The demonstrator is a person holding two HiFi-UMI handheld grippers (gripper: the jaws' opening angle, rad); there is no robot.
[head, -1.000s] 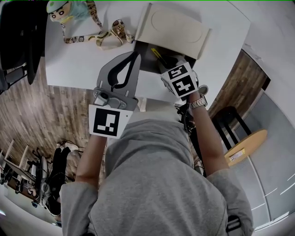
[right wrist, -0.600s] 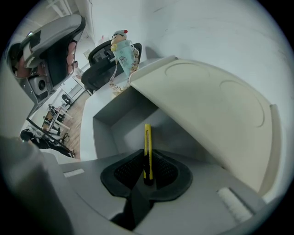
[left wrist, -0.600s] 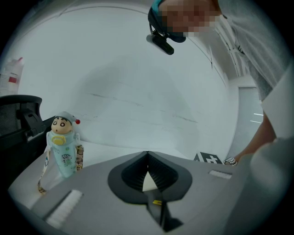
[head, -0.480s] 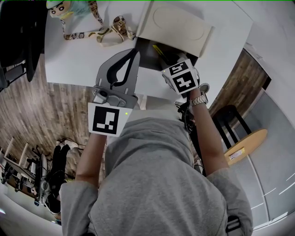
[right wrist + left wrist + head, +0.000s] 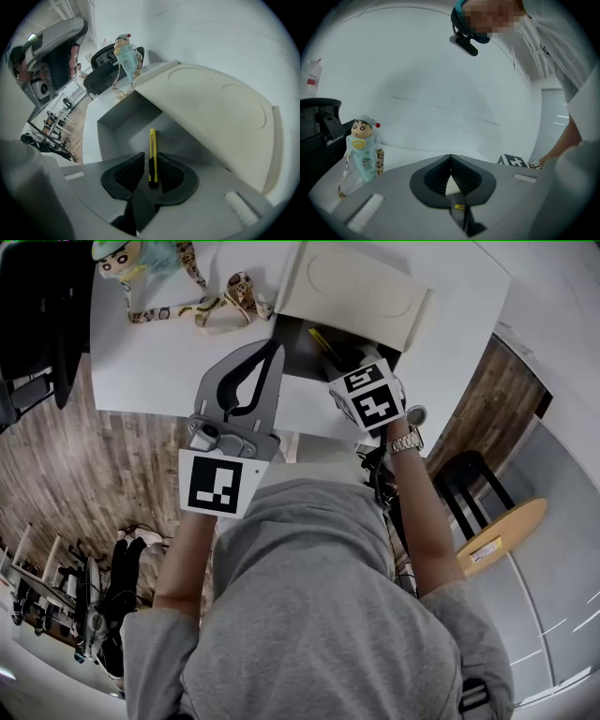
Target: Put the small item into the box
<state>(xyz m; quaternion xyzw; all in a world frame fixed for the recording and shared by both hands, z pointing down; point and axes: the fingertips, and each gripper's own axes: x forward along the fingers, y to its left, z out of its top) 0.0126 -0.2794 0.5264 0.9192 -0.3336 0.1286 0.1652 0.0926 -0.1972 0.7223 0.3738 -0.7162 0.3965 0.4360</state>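
Note:
A slim yellow utility knife (image 5: 152, 145) lies lengthwise inside the open grey box (image 5: 117, 126), under its raised beige lid (image 5: 211, 108). My right gripper (image 5: 150, 157) straddles the knife's black end. Its jaws stand slightly apart, and a narrow gap shows beside the knife. In the head view the right gripper (image 5: 349, 369) reaches into the box (image 5: 298, 351) from its front right, with the knife (image 5: 320, 341) just beyond it. My left gripper (image 5: 272, 351) hangs over the white table's front, at the box's left edge. It is shut and holds nothing (image 5: 450, 157).
A cartoon doll bottle (image 5: 141, 259) with a patterned strap (image 5: 202, 310) lies at the table's (image 5: 159, 362) far left. A black chair (image 5: 37, 315) stands left of the table, and wooden floor lies below its front edge. Another person stands behind the table in the left gripper view.
The right gripper shifted slightly up and right into the box a second ago and has since held still. The left gripper has barely moved.

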